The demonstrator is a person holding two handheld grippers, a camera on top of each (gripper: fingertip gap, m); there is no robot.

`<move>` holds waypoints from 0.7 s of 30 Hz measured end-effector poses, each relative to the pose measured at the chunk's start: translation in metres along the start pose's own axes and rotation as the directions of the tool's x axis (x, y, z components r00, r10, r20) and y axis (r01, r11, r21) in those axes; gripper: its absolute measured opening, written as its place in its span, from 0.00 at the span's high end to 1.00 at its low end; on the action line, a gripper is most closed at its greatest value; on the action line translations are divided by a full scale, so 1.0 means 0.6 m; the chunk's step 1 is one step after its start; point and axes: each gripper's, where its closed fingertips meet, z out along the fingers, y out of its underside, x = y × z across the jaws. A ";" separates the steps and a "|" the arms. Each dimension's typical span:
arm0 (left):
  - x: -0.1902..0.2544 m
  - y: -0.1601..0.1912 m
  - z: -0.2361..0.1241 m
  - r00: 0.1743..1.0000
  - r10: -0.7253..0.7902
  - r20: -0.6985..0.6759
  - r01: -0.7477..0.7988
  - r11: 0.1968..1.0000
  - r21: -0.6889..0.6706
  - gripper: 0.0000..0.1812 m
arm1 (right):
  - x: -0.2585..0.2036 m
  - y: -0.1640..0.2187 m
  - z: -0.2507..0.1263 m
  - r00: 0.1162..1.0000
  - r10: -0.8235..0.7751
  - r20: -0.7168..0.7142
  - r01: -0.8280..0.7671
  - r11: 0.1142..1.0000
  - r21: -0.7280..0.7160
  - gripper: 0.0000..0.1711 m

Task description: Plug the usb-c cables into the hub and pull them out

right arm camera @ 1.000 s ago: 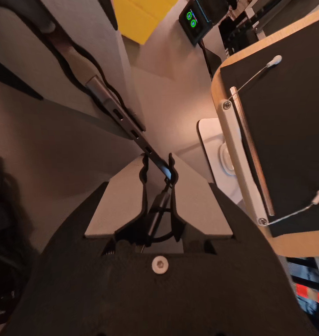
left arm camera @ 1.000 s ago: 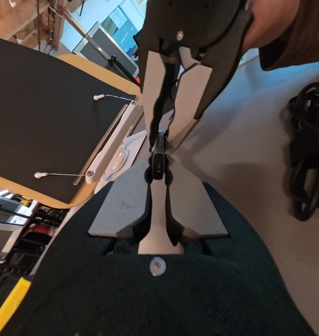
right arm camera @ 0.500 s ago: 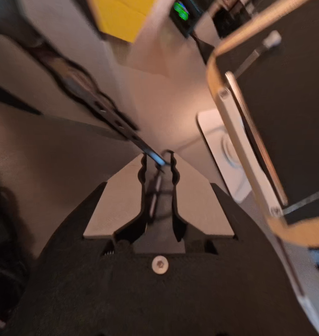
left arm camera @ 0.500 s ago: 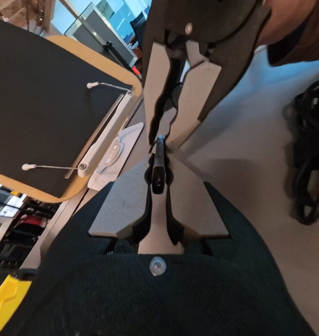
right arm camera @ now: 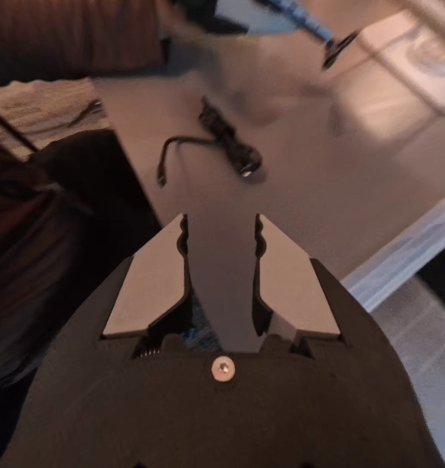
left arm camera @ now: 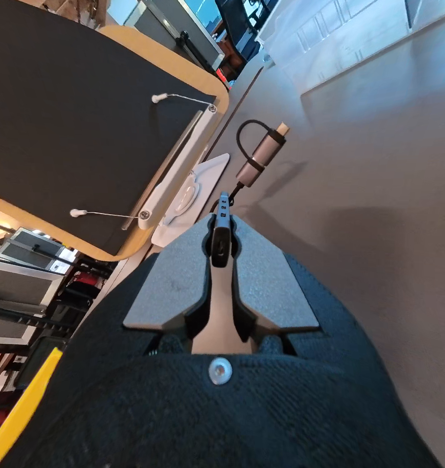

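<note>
My left gripper [left arm camera: 221,228] clamps its jaws on the grey USB hub [left arm camera: 222,222], ports facing up, steadying it. Its adapter plug [left arm camera: 260,157] lies just ahead on the desk [left arm camera: 355,177]. My right gripper [right arm camera: 221,222] has its jaws spread, empty; a black usb-c cable [right arm camera: 224,141] lies well ahead.

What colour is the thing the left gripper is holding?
The hub is grey, seen best in the left wrist view.

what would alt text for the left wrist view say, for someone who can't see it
The left gripper is shut on a slim grey hub, held edge-up above a grey table. Beyond it, the hub's grey adapter plug hangs on a short black cable; a black-topped board lies left.
</note>
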 end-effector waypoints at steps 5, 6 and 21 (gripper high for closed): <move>0.003 -0.005 -0.007 1.000 0.004 0.006 -0.004 1.000 0.018 0.96 | -0.086 0.030 0.036 0.988 0.070 0.139 -0.080 0.995 0.065 0.63; 0.005 -0.005 -0.008 1.000 0.005 0.005 -0.005 1.000 0.017 0.96 | -0.097 0.015 0.053 0.986 0.064 0.155 -0.081 0.991 0.110 0.64; -0.002 0.024 -0.020 0.999 -0.027 0.031 0.029 0.999 -0.047 0.96 | 0.106 -0.191 -0.059 0.945 0.048 -0.325 -0.032 0.998 0.055 0.97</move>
